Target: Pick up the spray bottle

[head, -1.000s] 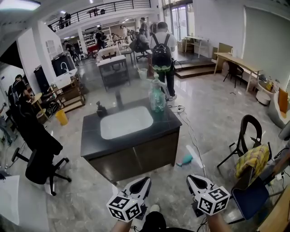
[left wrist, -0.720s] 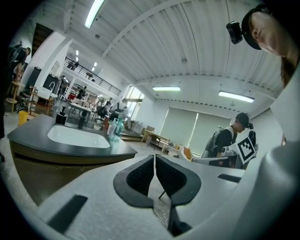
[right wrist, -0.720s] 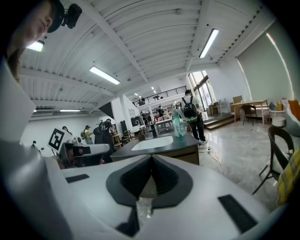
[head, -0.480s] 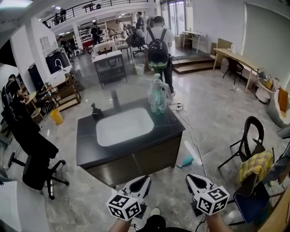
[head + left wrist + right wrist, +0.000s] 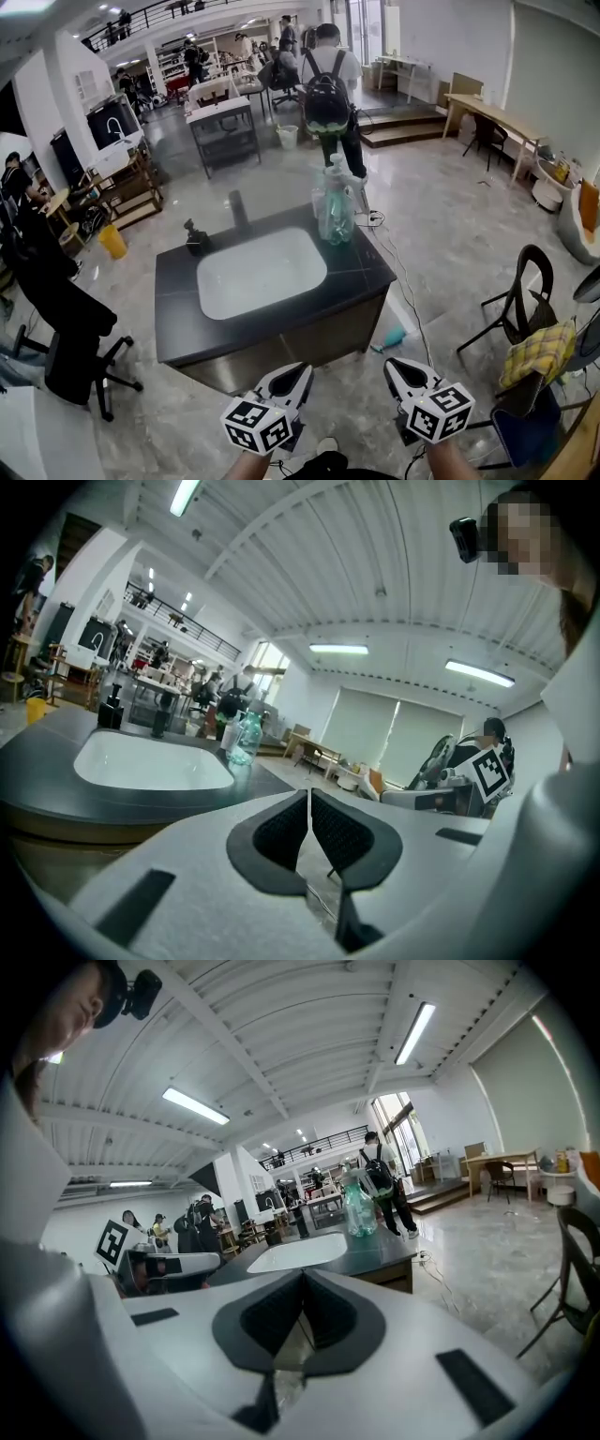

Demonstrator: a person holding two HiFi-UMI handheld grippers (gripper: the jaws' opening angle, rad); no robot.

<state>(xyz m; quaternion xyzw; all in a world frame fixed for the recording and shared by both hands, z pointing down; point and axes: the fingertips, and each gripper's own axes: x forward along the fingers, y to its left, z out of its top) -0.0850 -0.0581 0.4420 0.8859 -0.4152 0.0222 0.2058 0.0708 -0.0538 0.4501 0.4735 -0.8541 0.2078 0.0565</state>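
Observation:
The spray bottle, clear and green-tinted with a white trigger head, stands upright on the far right corner of a dark counter with a white sink basin. Both grippers are at the bottom of the head view, well short of the counter's near edge and above the floor. My left gripper is shut with nothing in it, and so is my right gripper. In the left gripper view the bottle is small, far beyond the closed jaws. In the right gripper view the bottle is ahead of the jaws.
A dark faucet and a small black dispenser stand behind the basin. A person with a backpack stands beyond the counter. A teal-handled tool and a cable lie on the floor to the right, near chairs. An office chair is at the left.
The counter and bottle have grown larger and slid lower in the head view as both grippers travelled towards them. The jaws have stayed shut.

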